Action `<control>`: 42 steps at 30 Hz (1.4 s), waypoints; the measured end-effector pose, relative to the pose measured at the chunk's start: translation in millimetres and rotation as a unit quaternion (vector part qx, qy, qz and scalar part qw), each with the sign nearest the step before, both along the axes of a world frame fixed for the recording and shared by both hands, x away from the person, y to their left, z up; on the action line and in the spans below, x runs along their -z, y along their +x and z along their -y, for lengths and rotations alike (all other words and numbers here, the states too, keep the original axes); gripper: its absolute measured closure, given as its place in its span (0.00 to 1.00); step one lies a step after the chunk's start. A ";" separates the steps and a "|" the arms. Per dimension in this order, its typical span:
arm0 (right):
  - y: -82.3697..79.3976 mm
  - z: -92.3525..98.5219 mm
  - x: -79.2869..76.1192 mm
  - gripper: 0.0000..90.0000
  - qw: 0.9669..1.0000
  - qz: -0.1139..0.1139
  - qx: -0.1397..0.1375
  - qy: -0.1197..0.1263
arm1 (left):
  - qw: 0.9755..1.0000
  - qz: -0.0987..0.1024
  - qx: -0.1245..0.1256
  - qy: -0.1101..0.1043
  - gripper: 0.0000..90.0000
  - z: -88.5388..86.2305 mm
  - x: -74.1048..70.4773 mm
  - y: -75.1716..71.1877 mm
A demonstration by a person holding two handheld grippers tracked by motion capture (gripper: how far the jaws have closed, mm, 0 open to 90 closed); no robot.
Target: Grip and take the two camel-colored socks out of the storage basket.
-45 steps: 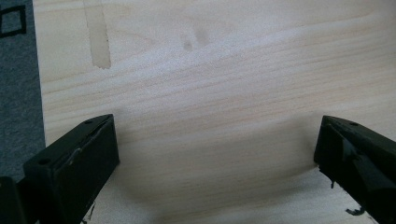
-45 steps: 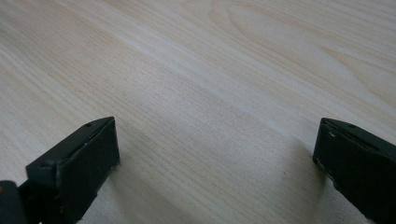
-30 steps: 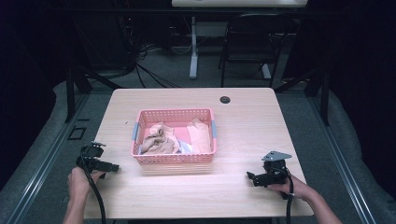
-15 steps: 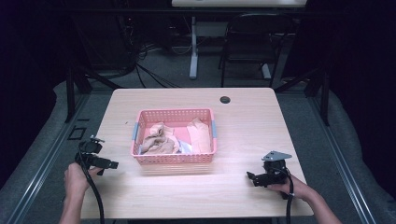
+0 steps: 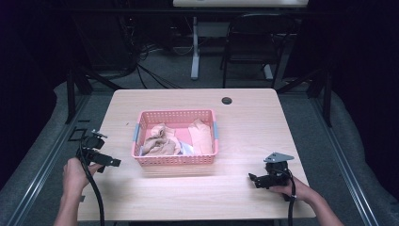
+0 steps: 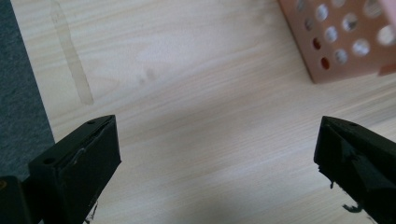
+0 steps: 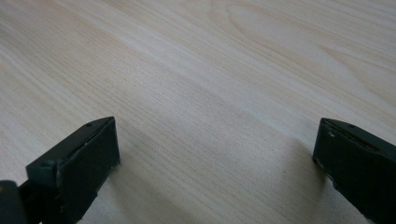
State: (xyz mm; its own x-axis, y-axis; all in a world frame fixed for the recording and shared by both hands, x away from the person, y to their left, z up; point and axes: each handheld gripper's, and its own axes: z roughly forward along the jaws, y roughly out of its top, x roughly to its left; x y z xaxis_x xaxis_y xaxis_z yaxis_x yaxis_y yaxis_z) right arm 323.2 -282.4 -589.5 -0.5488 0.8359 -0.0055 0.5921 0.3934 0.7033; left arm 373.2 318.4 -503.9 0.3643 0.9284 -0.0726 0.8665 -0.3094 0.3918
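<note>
Both grippers, left (image 5: 112,162) and right (image 5: 252,179), gape empty near the desk's front corners; careless reaching could shove the basket (image 5: 176,160).

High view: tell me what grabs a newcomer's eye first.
The pink basket at the table's middle, holding crumpled beige cloths, stands out most. To either side, near the front edge, the left gripper and the right gripper point inward with jaws wide open, holding nothing. A small dark grommet hole marks the far edge.
</note>
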 end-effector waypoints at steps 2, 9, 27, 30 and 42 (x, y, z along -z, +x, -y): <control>-0.2 -0.1 0.0 0.00 1.000 0.001 0.001 0.000 | 1.000 0.004 0.004 -0.010 0.01 -2.7 -6.4 2.0; -0.3 -0.3 0.2 0.00 1.000 0.001 0.002 0.001 | 1.000 0.013 0.011 -0.008 0.01 -4.0 -39.6 11.1; -0.4 -0.5 0.1 0.00 1.000 0.000 0.003 0.001 | 0.997 0.042 0.060 0.002 0.01 34.6 -97.0 37.0; -0.5 -0.4 0.0 0.00 1.000 0.000 0.003 0.001 | 0.996 0.042 0.078 -0.002 0.00 51.5 -100.0 43.2; -0.3 -0.2 0.3 0.00 1.000 0.001 0.002 0.002 | 0.992 0.014 0.126 0.019 0.02 103.4 -93.1 65.2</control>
State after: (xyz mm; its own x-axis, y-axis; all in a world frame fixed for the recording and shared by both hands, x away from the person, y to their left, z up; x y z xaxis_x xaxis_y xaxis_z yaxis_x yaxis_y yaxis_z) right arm 322.9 -282.1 -589.7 -0.5451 0.8384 -0.0036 0.5921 0.3880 0.7063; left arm 438.4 215.0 -410.7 0.5866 0.8095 -0.0261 0.7486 -0.5297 0.3987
